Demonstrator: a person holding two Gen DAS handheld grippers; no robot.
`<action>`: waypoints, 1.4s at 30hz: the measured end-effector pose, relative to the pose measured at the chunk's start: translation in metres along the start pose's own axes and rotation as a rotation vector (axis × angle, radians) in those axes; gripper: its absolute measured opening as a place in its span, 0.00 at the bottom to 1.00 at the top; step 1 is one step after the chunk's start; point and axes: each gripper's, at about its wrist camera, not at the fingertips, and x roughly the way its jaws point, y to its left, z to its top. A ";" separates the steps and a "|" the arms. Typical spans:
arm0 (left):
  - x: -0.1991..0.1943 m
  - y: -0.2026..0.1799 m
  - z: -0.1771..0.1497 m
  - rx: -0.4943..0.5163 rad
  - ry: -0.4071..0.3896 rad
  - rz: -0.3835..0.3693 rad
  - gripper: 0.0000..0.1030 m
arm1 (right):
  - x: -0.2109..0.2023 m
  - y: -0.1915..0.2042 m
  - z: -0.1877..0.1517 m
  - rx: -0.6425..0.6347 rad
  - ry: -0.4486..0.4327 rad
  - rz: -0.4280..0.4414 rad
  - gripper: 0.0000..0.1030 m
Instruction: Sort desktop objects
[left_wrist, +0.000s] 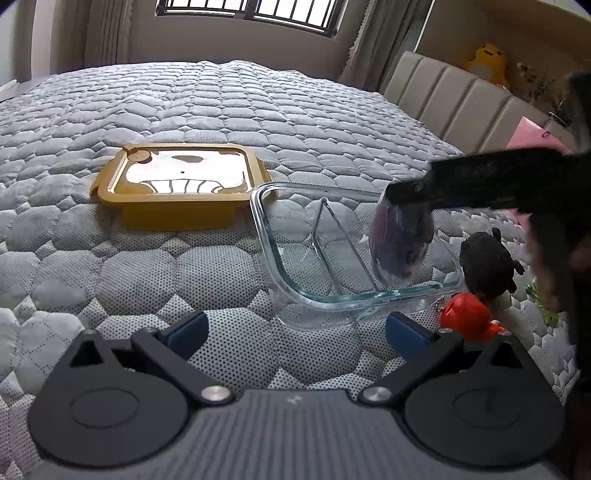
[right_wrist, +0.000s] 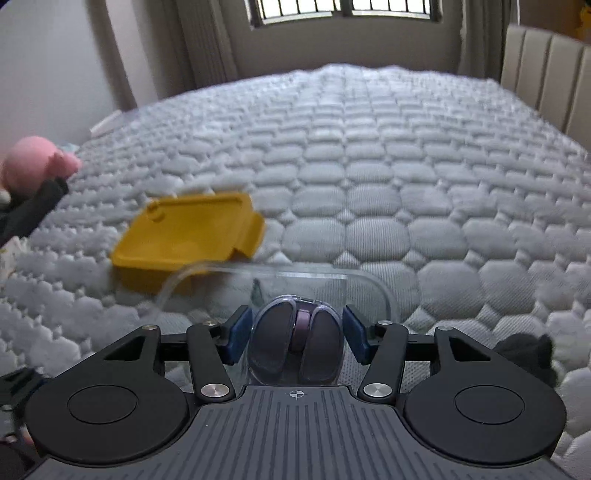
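Observation:
A clear glass container (left_wrist: 343, 291) with a divider lies on the quilted bed; it also shows in the right wrist view (right_wrist: 373, 284). My right gripper (right_wrist: 297, 334) is shut on a clear oval case with dark purple contents (right_wrist: 297, 339) and holds it over the container's right compartment; the case shows in the left wrist view (left_wrist: 400, 243) under the black right gripper (left_wrist: 480, 181). My left gripper (left_wrist: 295, 332) is open and empty, just in front of the container's near edge.
A yellow lid (left_wrist: 181, 188) lies left of the container, also in the right wrist view (right_wrist: 184, 236). A black plush toy (left_wrist: 487, 264) and a red toy (left_wrist: 467, 315) lie right of the container. A padded headboard (left_wrist: 454, 103) stands at the right. A pink plush (right_wrist: 33, 162) sits at far left.

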 end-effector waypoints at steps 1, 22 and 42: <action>-0.001 0.000 0.000 0.000 -0.002 0.001 1.00 | -0.007 0.002 0.002 -0.002 -0.017 0.006 0.55; -0.009 0.013 0.003 -0.013 -0.013 -0.006 1.00 | 0.000 -0.005 0.025 0.202 0.207 0.005 0.50; -0.001 -0.027 -0.012 0.106 0.034 -0.073 1.00 | 0.105 0.028 0.012 -0.160 0.376 -0.264 0.76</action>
